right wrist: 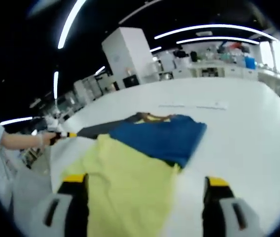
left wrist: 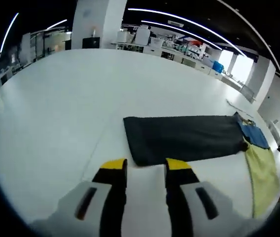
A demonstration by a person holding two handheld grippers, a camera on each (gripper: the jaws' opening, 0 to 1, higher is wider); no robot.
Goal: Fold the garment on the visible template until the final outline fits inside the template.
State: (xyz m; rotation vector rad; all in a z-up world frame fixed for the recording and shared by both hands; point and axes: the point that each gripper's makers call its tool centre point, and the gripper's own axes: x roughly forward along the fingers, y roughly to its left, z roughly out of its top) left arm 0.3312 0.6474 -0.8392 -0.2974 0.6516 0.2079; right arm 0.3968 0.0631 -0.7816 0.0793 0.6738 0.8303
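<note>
White table [left wrist: 56, 113], broad and matte, lab benches behind. Dark garment [left wrist: 184, 138] lies flat on it as a long rectangle, long axis running left to right, near edge just beyond left gripper [left wrist: 146, 170], jaws apart and empty. Yellow cloth [right wrist: 125, 192] beside its far end, soft and rumpled, between right gripper [right wrist: 147, 190] jaws, wide apart. Blue cloth [right wrist: 164, 136] smallest, overlapping yellow.

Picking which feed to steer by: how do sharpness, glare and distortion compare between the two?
Left gripper view: fairly sharp, the dark garment has crisp edges, the table evenly lit, the ceiling lights bowed by fisheye. Right gripper view: softer, the yellow cloth blurred up close, window glare at upper right.
</note>
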